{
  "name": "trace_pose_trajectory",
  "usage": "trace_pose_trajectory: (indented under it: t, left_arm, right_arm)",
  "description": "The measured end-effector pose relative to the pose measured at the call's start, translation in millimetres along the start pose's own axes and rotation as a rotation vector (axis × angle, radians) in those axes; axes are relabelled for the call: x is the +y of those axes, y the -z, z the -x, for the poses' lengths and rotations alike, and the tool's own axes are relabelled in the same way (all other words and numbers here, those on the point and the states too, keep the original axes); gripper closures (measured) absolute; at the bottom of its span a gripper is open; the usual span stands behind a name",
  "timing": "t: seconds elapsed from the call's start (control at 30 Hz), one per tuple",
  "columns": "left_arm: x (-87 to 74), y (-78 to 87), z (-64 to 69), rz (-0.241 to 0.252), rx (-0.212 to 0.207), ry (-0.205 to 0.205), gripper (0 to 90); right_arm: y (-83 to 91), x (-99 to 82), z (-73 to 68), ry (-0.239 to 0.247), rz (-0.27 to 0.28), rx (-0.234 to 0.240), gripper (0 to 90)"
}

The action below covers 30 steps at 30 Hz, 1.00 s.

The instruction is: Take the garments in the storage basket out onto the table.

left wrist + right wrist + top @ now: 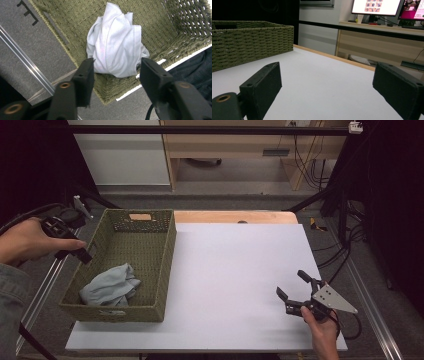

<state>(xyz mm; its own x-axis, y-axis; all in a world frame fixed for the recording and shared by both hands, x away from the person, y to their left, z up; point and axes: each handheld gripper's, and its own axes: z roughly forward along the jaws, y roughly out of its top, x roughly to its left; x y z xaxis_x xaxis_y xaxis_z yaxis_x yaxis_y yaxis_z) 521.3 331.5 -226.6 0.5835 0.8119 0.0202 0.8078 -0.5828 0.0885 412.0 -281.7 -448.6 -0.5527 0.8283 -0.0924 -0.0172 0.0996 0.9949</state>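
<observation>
left gripper (82,251): fingers spread, empty, beside basket's left rim | right gripper (296,290): fingers wide apart, empty, low over bench (235,265) | cloth (111,286): crumpled in basket (165,250), near corner

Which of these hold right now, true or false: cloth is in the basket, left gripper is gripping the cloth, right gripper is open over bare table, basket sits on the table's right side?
1. The cloth lies inside the basket. True.
2. The left gripper grips the cloth. False: its fingers are open, above the basket's left rim.
3. The right gripper is open over bare table. True.
4. The basket sits on the table's right side. False: left side.
</observation>
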Motion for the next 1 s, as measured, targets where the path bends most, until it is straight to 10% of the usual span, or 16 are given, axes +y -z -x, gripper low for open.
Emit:
trace_pose_trajectory:
  t: [1.0]
  left_arm:
    - [5.3, -59.1, 7.6, 0.017, -0.004, -0.053, 21.0]
  right_arm:
    - [-0.4, -0.2, -1.4, -0.003, -0.013, -0.001, 8.4]
